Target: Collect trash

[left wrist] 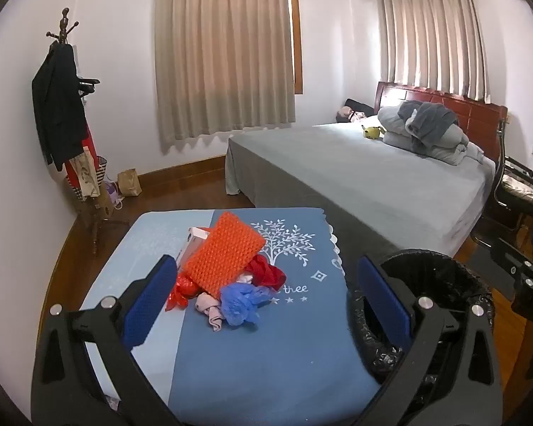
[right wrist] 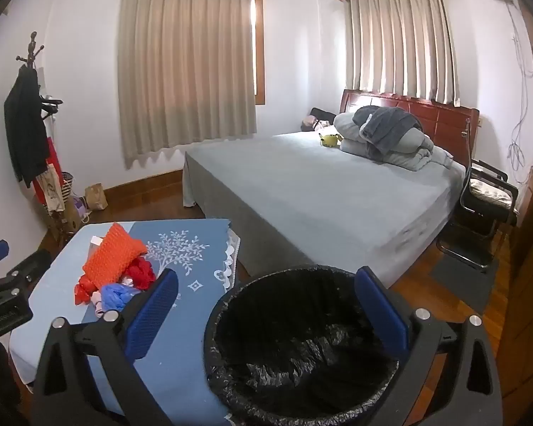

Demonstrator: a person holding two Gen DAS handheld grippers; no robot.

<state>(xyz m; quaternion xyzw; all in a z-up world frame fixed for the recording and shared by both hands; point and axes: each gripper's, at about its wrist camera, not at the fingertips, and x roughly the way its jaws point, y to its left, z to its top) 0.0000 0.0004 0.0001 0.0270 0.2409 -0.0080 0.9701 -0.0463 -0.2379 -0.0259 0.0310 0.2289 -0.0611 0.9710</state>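
A trash pile lies on the blue cloth table (left wrist: 266,355): an orange knitted pad (left wrist: 224,255), a white box (left wrist: 192,245), red plastic (left wrist: 266,271), a blue plastic bag (left wrist: 243,301) and a pink scrap (left wrist: 209,309). My left gripper (left wrist: 263,291) is open and empty above the table, the pile between its fingers. A bin with a black liner (right wrist: 302,337) stands right of the table. My right gripper (right wrist: 266,301) is open and empty over the bin's mouth. The pile also shows in the right wrist view (right wrist: 113,269).
A grey bed (right wrist: 319,195) with folded bedding lies behind the table and bin. A coat stand (left wrist: 64,124) with clothes is at the left wall, a paper bag (left wrist: 129,183) beside it. A black chair (right wrist: 486,209) stands right of the bed. The floor is wood.
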